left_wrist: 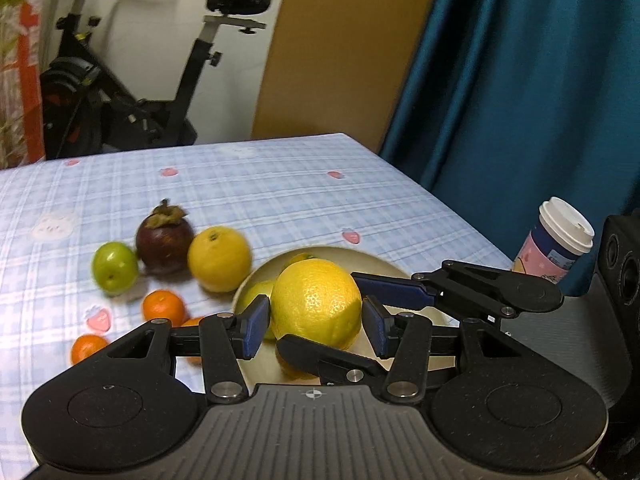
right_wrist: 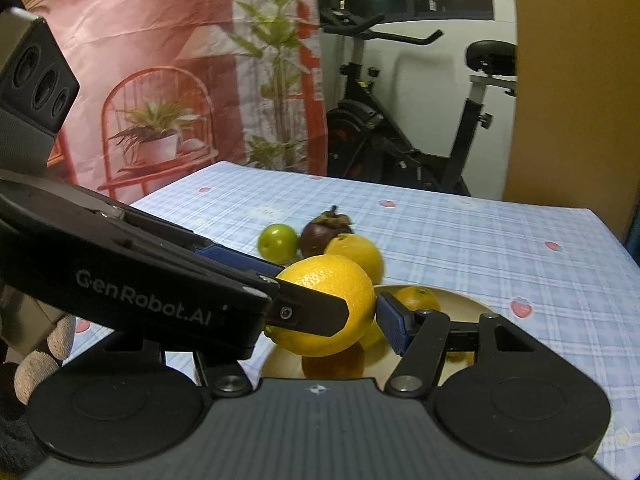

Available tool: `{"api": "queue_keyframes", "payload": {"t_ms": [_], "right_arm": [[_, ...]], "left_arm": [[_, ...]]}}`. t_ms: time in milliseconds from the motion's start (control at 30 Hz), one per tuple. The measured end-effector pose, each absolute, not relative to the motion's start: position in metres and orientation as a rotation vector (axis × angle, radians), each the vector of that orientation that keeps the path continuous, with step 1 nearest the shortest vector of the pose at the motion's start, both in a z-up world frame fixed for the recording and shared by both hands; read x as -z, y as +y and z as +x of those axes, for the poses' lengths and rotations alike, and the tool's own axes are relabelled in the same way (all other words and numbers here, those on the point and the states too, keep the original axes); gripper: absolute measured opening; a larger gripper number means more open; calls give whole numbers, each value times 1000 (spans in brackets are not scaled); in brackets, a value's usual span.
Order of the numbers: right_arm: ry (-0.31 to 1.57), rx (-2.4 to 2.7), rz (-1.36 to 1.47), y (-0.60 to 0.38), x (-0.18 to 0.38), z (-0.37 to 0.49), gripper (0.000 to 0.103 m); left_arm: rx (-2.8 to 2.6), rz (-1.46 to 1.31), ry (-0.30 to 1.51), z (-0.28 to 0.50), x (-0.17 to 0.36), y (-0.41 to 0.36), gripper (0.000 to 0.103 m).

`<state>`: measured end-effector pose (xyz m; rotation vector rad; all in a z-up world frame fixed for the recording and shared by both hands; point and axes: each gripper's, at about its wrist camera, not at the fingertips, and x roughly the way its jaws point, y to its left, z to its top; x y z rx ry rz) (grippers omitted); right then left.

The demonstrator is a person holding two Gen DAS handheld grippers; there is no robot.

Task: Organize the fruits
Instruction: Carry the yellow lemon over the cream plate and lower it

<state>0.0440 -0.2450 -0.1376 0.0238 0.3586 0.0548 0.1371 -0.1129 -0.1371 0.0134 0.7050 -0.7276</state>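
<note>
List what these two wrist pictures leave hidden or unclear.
- Left wrist view: the small orange tangerines are partly hidden behind the left gripper.
- Right wrist view: the right gripper has one finger covered by the left gripper.
- Both views: the round beige plate is largely covered by the big yellow citrus.

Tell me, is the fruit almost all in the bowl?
Not yet. A few fruits sit in the bowl. Both tongs, left and right, hold the big yellow citrus above it. The green apple, mangosteen and tangerines wait outside.
</note>
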Motion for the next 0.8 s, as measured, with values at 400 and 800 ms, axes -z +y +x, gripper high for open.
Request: {"api": "queue_keyframes", "payload": {"t_ms": [400,800], "right_arm": [[341,22,207,-295,143,39,65],[333,22,282,-311,147,36,65]], "left_arm": [[772,84,704,155,144,-156,53],[777,92,699,156,146,-161,54]]}}
